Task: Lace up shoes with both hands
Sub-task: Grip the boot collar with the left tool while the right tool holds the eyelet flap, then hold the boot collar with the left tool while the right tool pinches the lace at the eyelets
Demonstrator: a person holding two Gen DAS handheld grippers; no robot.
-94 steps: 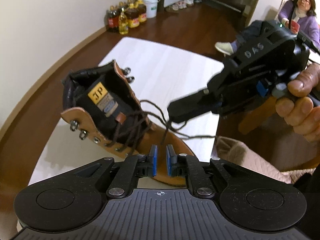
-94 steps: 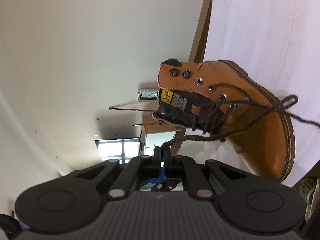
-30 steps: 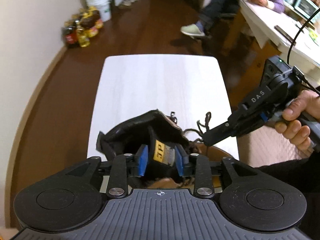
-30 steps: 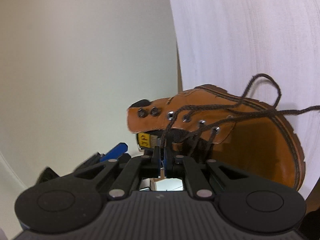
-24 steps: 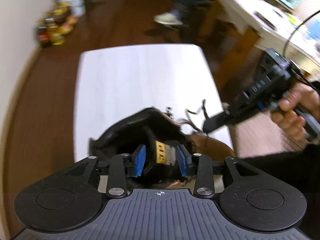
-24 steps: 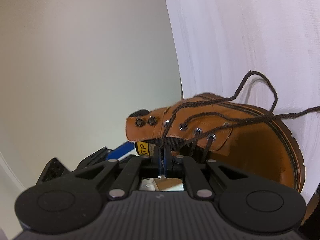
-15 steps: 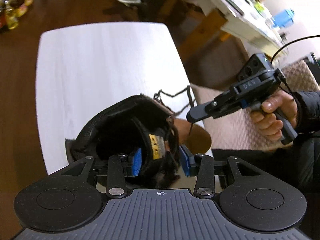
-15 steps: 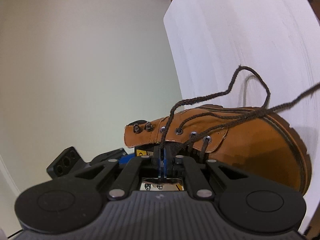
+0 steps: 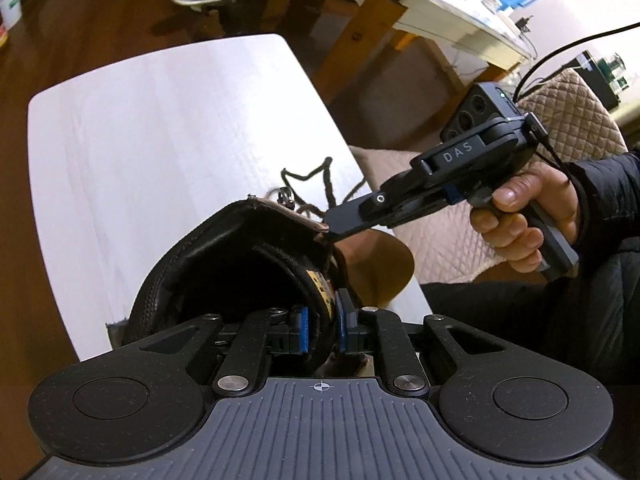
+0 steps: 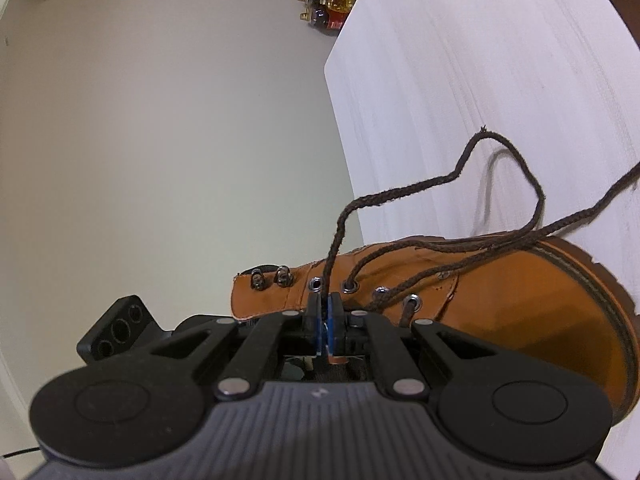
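On the near corner of the white counter (image 9: 168,128) stands a tan leather boot (image 10: 500,304), its dark padded opening facing the left wrist camera. A dark brown lace (image 10: 440,178) runs through the lower eyelets, and its loose length arches up over the counter beyond the toe. The left gripper (image 9: 322,326) is closing on the boot's tongue (image 9: 320,292), the blue pads set on either side of the part that carries a yellow label. The right gripper (image 10: 325,322) has its pads pressed together on the lace, close against the eyelet row on the boot's side, just beside the two metal hooks (image 10: 272,278). In the left view a hand (image 9: 528,216) in a dark sleeve holds that right gripper by its handle, its tip touching the boot's collar. Beyond the counter lie a dark wooden floor (image 9: 100,20), a quilted cushion (image 9: 568,120), and bottles of oil (image 10: 332,4) against the wall.
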